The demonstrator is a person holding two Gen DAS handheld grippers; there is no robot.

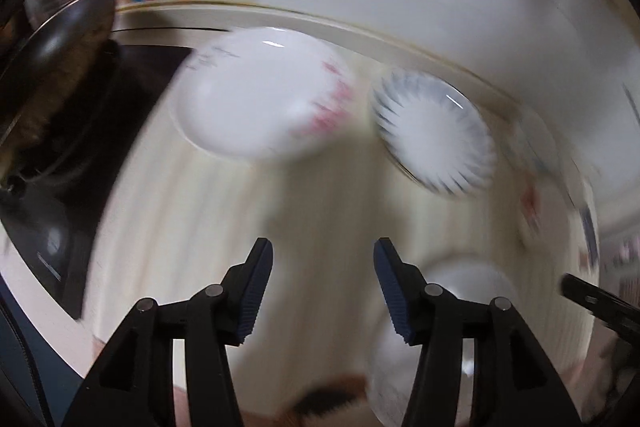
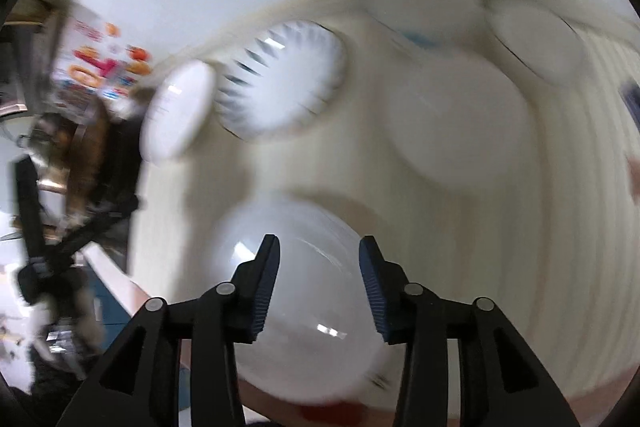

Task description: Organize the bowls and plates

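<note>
Right wrist view: the right gripper (image 2: 316, 251) is spread with nothing between its fingers, over a plain white bowl (image 2: 296, 307) on the cream table (image 2: 500, 267); beyond, a blue-rayed plate (image 2: 288, 79). The left gripper (image 1: 323, 253) is likewise agape, over bare table, a pink-marked plate (image 1: 264, 95) ahead; all blurred.

Right gripper (image 2: 318, 259) fingers parted over white bowl (image 2: 308, 311); blurred.
</note>
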